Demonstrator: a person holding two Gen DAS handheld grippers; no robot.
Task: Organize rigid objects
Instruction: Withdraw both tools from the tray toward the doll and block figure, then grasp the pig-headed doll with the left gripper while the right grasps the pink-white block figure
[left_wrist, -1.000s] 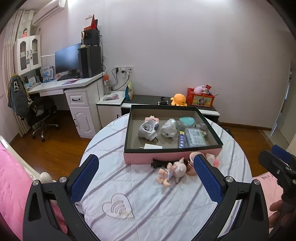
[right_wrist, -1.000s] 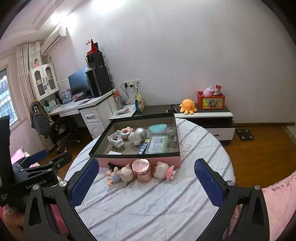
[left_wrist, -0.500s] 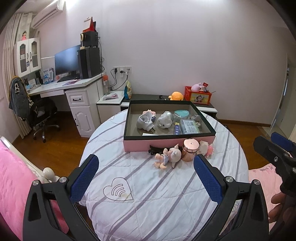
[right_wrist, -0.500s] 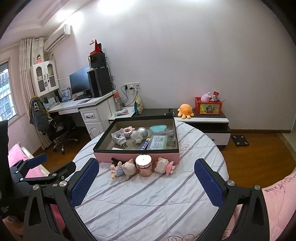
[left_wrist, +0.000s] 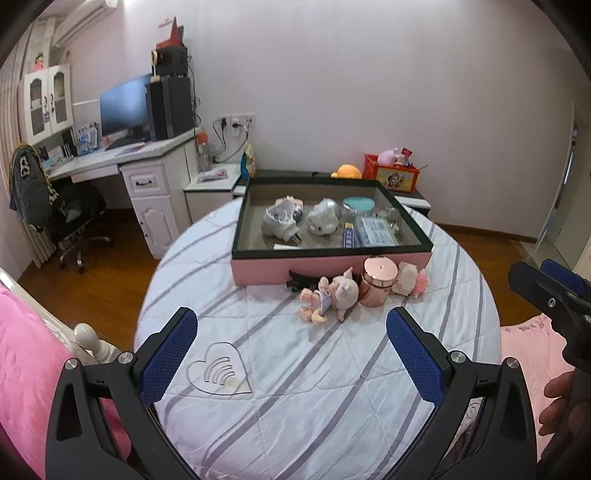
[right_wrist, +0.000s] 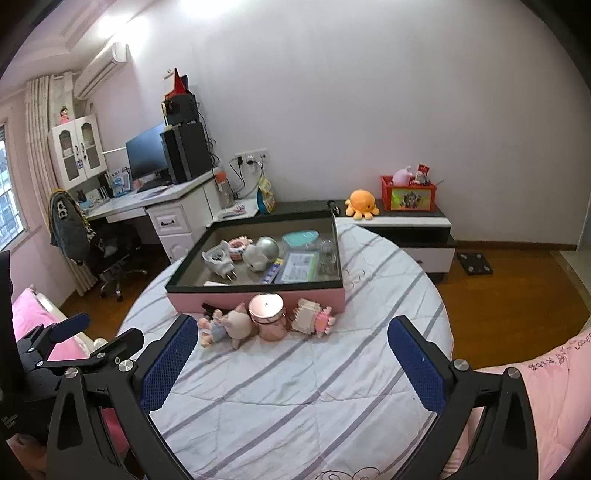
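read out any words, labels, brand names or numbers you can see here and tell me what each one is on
None can be read with certainty.
Pink fabric at the right edge: a line of purple writing, too blurred and cut off to read.
Flat packet in the pink box: printed label, too small.
Blue strip beside it: print too small.
Red crate on the low cabinet: picture only, no legible words.

The room is bright. A ceiling light (right_wrist: 207, 5) makes a white glare at the top of the right view. Both pictures bend round at the edges, with dark corners. Far things look a little soft. Shadows are faint.
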